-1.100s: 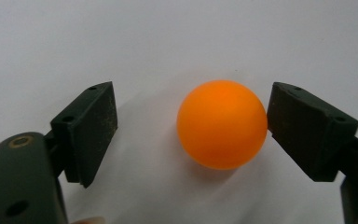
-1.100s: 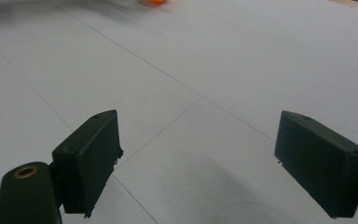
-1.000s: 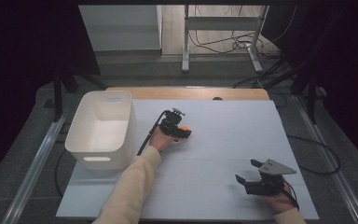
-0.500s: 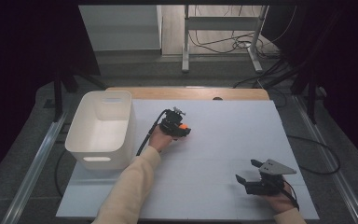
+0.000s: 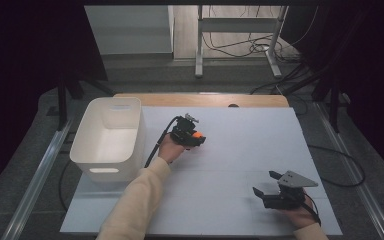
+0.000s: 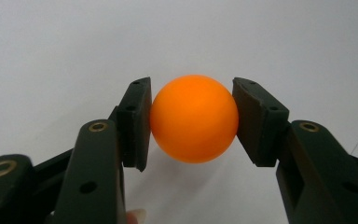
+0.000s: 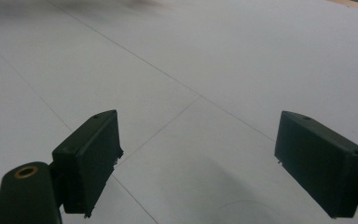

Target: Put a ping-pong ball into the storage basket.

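While pinched between both black pads point(image 6: 135, 123) of left gripper point(image 6: 192, 123), smooth round orange ball point(image 6: 194, 119) sits centred, pads touching its sides, above white table sheet point(image 5: 240, 150). Ball near sheet middle, right of white plastic bin point(image 5: 111, 137). Right gripper point(image 7: 198, 163) spread wide, grasping nothing, low over sheet near front right.

The tub point(image 5: 111, 137) stands at the table's point(image 5: 240, 150) left edge, the left gripper point(image 5: 192, 137) with the ball point(image 5: 197, 135) between its jaws just right of it, the right gripper point(image 5: 267, 187) well apart at the near right
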`<state>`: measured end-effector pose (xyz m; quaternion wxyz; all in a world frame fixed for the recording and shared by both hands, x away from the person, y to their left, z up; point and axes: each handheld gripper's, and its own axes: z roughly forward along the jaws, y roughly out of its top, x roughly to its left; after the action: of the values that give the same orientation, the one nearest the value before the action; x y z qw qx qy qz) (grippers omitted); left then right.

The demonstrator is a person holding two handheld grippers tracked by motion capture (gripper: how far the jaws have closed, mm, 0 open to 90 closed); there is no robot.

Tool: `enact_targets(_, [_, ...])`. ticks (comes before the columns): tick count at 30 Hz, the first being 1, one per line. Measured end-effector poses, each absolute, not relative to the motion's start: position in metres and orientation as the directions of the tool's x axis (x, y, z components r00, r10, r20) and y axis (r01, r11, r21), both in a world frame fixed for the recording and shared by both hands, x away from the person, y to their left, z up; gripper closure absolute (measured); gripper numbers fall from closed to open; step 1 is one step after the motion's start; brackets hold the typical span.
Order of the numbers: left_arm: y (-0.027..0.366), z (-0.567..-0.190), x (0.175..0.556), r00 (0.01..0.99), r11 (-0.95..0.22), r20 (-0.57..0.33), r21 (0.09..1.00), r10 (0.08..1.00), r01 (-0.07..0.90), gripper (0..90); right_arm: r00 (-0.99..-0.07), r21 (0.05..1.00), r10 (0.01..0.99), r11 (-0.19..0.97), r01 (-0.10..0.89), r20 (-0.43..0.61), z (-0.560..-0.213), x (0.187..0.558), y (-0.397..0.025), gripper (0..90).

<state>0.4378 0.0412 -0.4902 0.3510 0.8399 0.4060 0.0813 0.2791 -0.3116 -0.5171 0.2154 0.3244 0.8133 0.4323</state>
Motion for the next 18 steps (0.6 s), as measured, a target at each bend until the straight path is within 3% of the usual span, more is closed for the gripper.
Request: enact_targets(18, [0.049, -0.475, 0.422, 0.678, -0.428, -0.144, 0.678, 0.721, 0.598, 49.9, -0.696, 0.844, 0.715, 0.414, 0.340, -0.070, -0.517, 0.279, -0.312, 14.5])
